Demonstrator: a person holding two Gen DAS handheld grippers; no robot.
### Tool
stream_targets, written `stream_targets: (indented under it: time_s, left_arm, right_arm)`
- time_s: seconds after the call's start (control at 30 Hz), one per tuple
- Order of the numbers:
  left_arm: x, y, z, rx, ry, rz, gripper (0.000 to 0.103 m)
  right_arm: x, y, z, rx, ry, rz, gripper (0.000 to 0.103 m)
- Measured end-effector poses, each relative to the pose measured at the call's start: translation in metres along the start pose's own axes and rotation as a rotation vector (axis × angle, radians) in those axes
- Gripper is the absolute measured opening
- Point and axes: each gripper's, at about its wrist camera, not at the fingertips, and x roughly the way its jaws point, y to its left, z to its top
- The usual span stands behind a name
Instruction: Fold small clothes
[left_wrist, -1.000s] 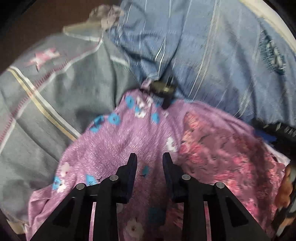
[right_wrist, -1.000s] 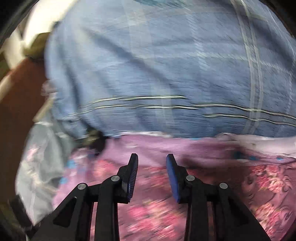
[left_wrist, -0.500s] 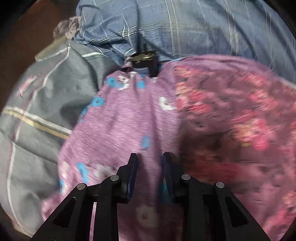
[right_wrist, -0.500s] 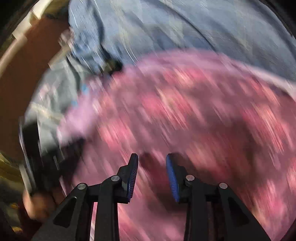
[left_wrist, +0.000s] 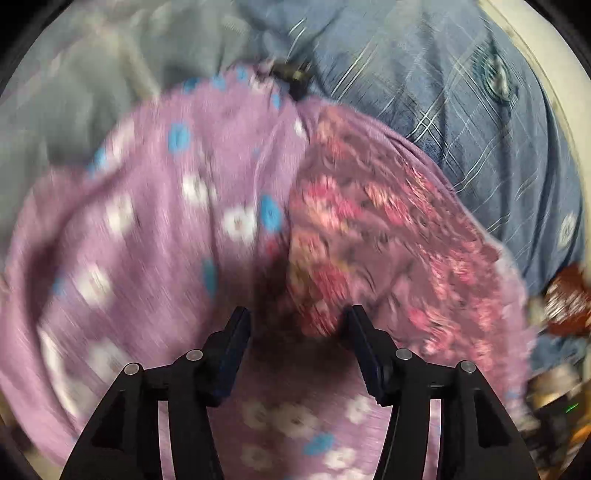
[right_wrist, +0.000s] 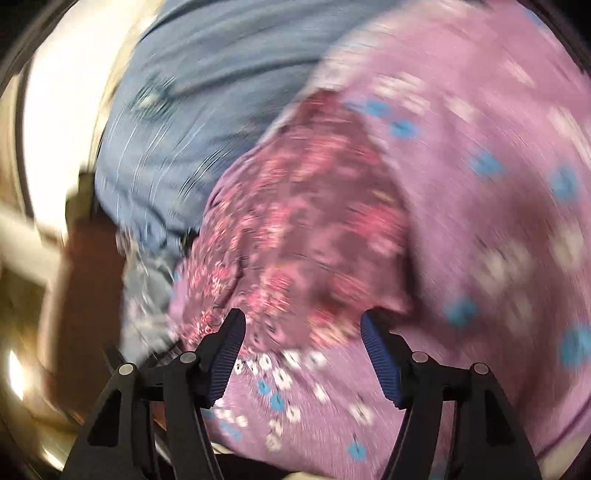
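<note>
Two hand-held grippers hang over one purple garment (left_wrist: 155, 236), which lies spread on a bed among other cloth.

Left gripper (left_wrist: 297, 325): its jaws have just been opening and now stand apart. A raised fold of the garment's darker pink-flowered part (left_wrist: 369, 229) sits between the fingertips; whether the pads touch it cannot be told through the blur.

Right gripper (right_wrist: 303, 328): its jaws have just been opening and stand wide apart. The pink-flowered part (right_wrist: 306, 221) and the lighter purple cloth lie under and between the fingers, with no visible pinch.

Containers: none can be made out in either view.

Surroundings, relative to the garment:
- Blue checked cloth (left_wrist: 461, 122) lies beyond its far edge, touching it.
- Grey cloth (left_wrist: 81, 96) lies along its left side in the left wrist view.
- A small dark clip-like item (left_wrist: 295, 75) sits at its far edge, where the purple and blue cloth meet.
- A pale bed edge (right_wrist: 62, 122) shows beyond the blue cloth (right_wrist: 207, 66) in the right wrist view.

Both views are motion-blurred.
</note>
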Motion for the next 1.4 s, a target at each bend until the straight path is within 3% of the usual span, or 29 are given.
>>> stream_targets:
  time_s: [0.3,0.43,0.47,0.5,0.57,0.6,0.77,1.07,1.1,1.17,1.23,1.3,1.4]
  left_arm:
    - [0.031,0.013,0.026,-0.103,-0.008,-0.095,0.062]
    - [0.045,0.017,0.036,-0.11,-0.026,-0.134,0.06]
    - [0.046,0.018,0.038,-0.108,-0.039,-0.15,0.05]
    - [0.047,0.016,0.04,-0.098,-0.045,-0.166,0.035]
    - [0.048,0.012,0.041,-0.066,-0.053,-0.18,0.026]
    - [0.049,0.009,0.041,-0.049,-0.064,-0.167,0.02]
    - [0.045,-0.001,0.039,0.015,-0.104,-0.134,0.01]
    - [0.023,0.01,0.04,0.032,-0.119,-0.196,0.007]
    - [0.02,0.01,0.04,0.05,-0.134,-0.185,0.002]
    - [0.009,0.006,0.04,0.121,-0.218,-0.073,0.002]
    - [0.011,0.012,0.044,0.112,-0.196,-0.109,0.002]
    - [0.023,0.019,0.044,0.083,-0.134,-0.112,0.002]
    - [0.021,0.011,0.044,0.133,-0.144,-0.08,0.004]
  right_arm:
    - [0.042,-0.019,0.009,0.184,-0.007,0.046,0.069]
    - [0.05,-0.013,0.014,0.159,-0.059,0.047,0.065]
    - [0.05,-0.014,0.015,0.149,-0.069,0.041,0.056]
    - [0.052,-0.015,0.016,0.134,-0.078,0.027,0.038]
    - [0.056,-0.019,0.017,0.13,-0.084,0.015,0.017]
    - [0.056,-0.019,0.017,0.132,-0.094,0.013,0.015]
    - [0.039,0.011,0.013,-0.055,-0.193,-0.077,0.011]
    - [0.019,0.022,0.014,-0.15,-0.3,-0.17,0.01]
    - [0.016,0.024,0.014,-0.166,-0.321,-0.183,0.01]
    - [0.015,0.026,0.014,-0.192,-0.343,-0.223,0.01]
    - [0.022,0.015,0.019,-0.164,-0.305,-0.274,0.01]
    - [0.041,0.003,0.025,-0.156,-0.187,-0.303,0.01]
    - [0.031,0.006,0.026,-0.172,-0.212,-0.286,0.016]
